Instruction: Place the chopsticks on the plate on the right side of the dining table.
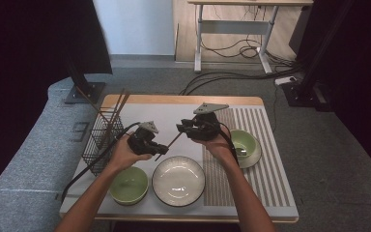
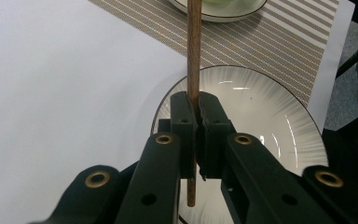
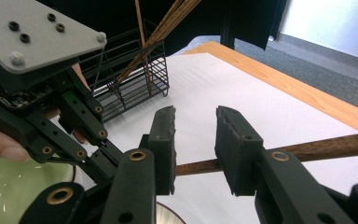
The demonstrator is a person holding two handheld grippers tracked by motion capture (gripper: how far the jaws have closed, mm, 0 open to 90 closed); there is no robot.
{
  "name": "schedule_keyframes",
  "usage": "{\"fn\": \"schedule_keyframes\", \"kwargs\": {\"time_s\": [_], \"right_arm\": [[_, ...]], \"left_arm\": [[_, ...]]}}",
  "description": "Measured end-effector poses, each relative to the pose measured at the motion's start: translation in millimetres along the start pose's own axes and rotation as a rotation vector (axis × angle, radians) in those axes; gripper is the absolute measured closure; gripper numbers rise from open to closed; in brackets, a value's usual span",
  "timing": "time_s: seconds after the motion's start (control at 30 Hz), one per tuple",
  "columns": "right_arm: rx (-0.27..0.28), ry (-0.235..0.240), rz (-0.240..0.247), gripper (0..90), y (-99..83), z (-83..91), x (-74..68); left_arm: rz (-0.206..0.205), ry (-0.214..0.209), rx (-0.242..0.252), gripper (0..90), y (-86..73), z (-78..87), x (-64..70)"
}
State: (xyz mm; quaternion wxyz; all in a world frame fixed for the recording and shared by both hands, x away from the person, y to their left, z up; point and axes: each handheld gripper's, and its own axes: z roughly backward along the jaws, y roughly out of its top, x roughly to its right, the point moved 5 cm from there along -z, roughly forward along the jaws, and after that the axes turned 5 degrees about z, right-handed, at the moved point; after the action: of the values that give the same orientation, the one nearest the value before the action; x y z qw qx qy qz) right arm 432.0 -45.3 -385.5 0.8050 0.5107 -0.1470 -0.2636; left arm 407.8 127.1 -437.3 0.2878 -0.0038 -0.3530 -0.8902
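Note:
My left gripper (image 1: 162, 149) (image 2: 196, 105) is shut on a brown wooden chopstick (image 1: 172, 141) (image 2: 193, 51), held over the white ribbed plate (image 2: 270, 112). The stick slants up to the right toward my right gripper (image 1: 181, 128) (image 3: 196, 126), which stands open. In the right gripper view the chopstick (image 3: 317, 147) crosses low behind its two jaws, and I cannot tell whether it touches them. The left gripper (image 3: 51, 116) shows at that view's left, with its grey plate on top.
A black wire basket (image 1: 104, 140) (image 3: 135, 79) at the table's left holds several chopsticks (image 3: 168, 23). A green bowl (image 1: 129, 186) and the white plate (image 1: 178, 180) sit near the front edge. A green bowl on a saucer (image 1: 244, 145) rests on the striped mat (image 1: 265, 174).

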Motion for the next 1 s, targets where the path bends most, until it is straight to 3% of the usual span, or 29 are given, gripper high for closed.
{"fn": "schedule_keyframes", "kwargs": {"time_s": [0.57, 1.0], "right_arm": [[-0.024, -0.03, 0.002, 63.2, -4.8, 1.1, 7.8], [-0.055, -0.022, 0.003, 58.8, -15.0, 4.9, 15.5]], "left_arm": [[-0.022, -0.018, -0.022, 86.5, -4.0, 4.4, 1.0], [-0.018, -0.032, -0.052, 86.5, -10.1, 7.2, -3.9]]}}
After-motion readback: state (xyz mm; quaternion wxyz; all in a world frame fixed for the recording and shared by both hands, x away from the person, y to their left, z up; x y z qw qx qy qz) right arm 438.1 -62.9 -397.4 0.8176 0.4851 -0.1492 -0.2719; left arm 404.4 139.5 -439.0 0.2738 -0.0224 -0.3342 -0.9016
